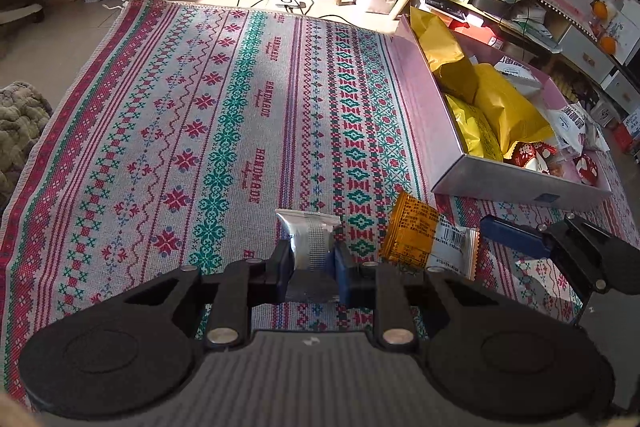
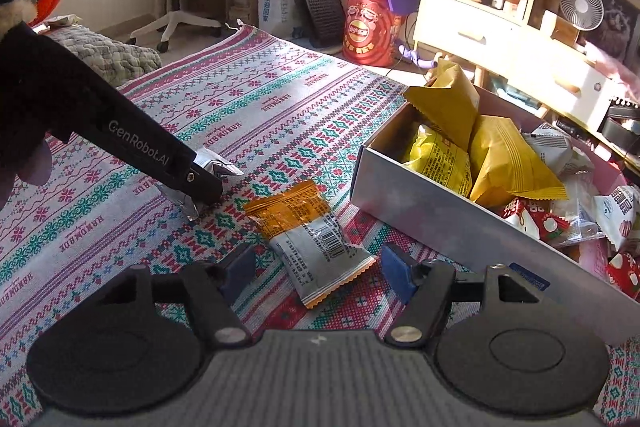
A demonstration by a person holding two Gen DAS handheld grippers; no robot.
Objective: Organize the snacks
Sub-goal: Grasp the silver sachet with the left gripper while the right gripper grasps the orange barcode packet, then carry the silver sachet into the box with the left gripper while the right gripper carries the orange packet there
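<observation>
Right now your left gripper point(image 1: 312, 263) is clamped tight on a small silver packet point(image 1: 308, 239), its fingers pressed against both sides of the wrapper, with the packet apparently just clear of the patterned rug point(image 1: 160, 131). Your right gripper point(image 2: 316, 273) stands partly spread, with nothing between the fingers yet; the orange and white snack packet point(image 2: 310, 237) lies flat on the rug just ahead of them, its near end reaching in between the fingertips without being pinched.

The snack box point(image 2: 420, 211) sits close to the right of both packets, already holding yellow bags point(image 2: 508, 159) and red and white packets point(image 2: 536, 223), so you seem to be near the end of the gathering, with these two packets apparently the last ones out on the rug.

Next, you would likely carry the silver packet across to the box and let go over a free spot. For the orange one, lower your right fingers around its near end, pinch the flat wrapper firmly so it does not slip, then lift it over the box wall beside it.
</observation>
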